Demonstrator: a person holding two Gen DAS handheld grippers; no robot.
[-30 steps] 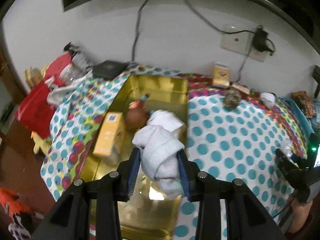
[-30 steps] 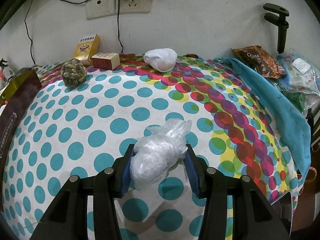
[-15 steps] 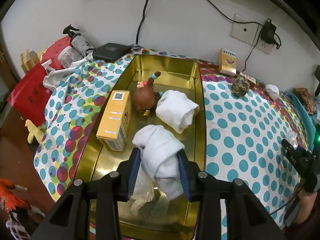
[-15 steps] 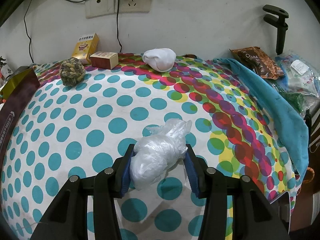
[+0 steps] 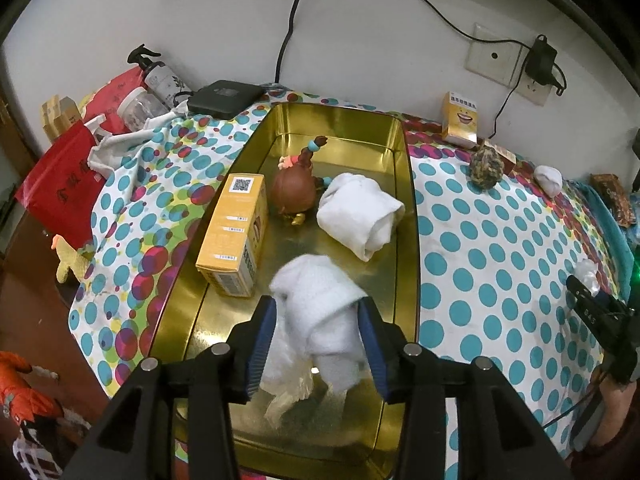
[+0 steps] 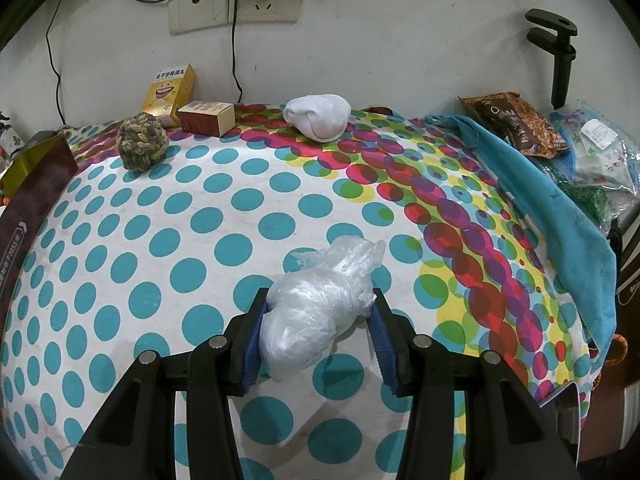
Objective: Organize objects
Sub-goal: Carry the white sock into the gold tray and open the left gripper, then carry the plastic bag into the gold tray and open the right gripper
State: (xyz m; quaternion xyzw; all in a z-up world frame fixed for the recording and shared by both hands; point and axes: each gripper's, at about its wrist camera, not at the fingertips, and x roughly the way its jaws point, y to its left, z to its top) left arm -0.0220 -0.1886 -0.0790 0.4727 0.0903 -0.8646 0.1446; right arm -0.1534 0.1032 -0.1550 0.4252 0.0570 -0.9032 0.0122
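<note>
The left gripper (image 5: 316, 338) stays clamped on the white towel (image 5: 316, 320) but has drawn back — the gold tray (image 5: 408, 216) now shows whole, towel at its 6 o'clock end. The right gripper (image 6: 318, 334) is unchanged, clamped on the plastic bag (image 6: 316, 304) on the dotted cloth (image 6: 200, 220).

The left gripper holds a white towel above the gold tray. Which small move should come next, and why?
Probably lower the left gripper a little and open it. The white towel between its fingers hangs over a bare part of the gold tray, near the yellow box and the other rolled towel, so release there seems safe.
</note>
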